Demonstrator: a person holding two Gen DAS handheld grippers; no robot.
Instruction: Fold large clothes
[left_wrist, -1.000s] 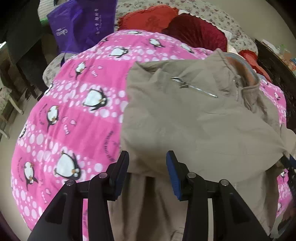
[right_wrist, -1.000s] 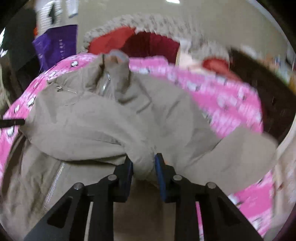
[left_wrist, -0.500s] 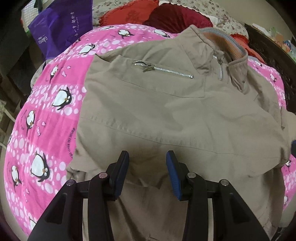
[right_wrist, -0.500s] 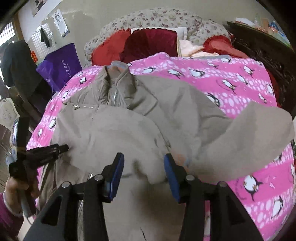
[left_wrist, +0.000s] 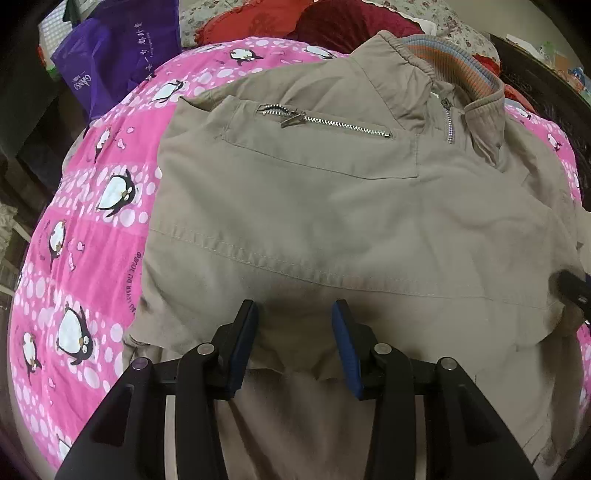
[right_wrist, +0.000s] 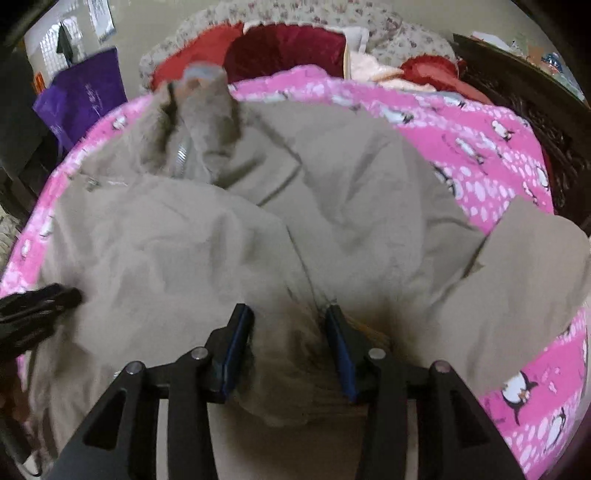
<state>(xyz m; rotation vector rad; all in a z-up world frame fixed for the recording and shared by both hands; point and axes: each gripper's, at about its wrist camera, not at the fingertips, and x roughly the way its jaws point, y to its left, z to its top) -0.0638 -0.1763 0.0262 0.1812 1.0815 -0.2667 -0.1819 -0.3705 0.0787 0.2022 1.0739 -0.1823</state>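
The jacket (left_wrist: 332, 221) lies spread across the bed's middle, collar toward the head. Left gripper (left_wrist: 294, 343) and right gripper (right_wrist: 288, 343) hover over it, fingers apart, holding nothing. Soft, limp, probably light; grip hem or sleeve edges.

My right gripper (right_wrist: 290, 325) hangs spread wide over the rumpled tan jacket (right_wrist: 229, 236) on the pink penguin blanket (right_wrist: 487, 147); my left gripper (right_wrist: 40, 301) pokes in far left.

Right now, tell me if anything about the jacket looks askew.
Yes. The beige jacket lies rumpled on the pink penguin blanket, and its sleeve sticks out to the right, unfolded. Both grippers' jaws are open.
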